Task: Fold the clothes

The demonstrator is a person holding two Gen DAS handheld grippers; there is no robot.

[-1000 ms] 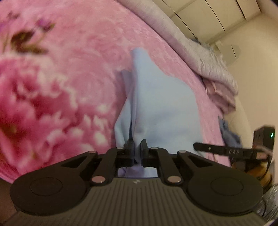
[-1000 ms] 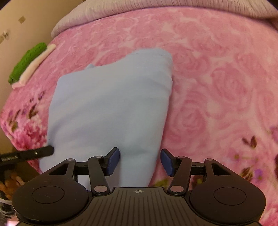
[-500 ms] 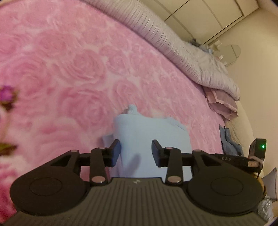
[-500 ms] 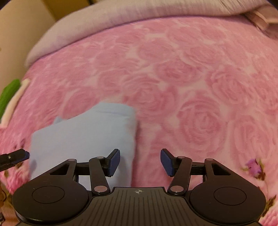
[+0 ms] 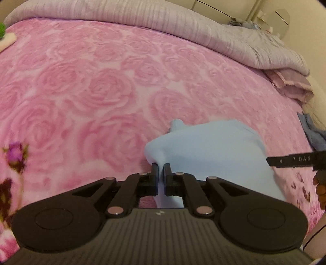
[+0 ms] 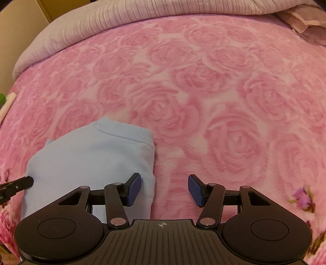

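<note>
Left gripper (image 5: 161, 172): jaws closing, pads pinching a fold at the left edge of the top (image 5: 212, 155). Right gripper (image 6: 164, 188): jaws apart, nothing between them; its left pad hangs over the top's (image 6: 89, 161) right edge. The top is pale blue, soft knit, folded, with a ribbed hem. It lies on a pink rose-patterned blanket (image 6: 203, 91). A grey ribbed quilt (image 5: 142, 16) borders the far side.
</note>
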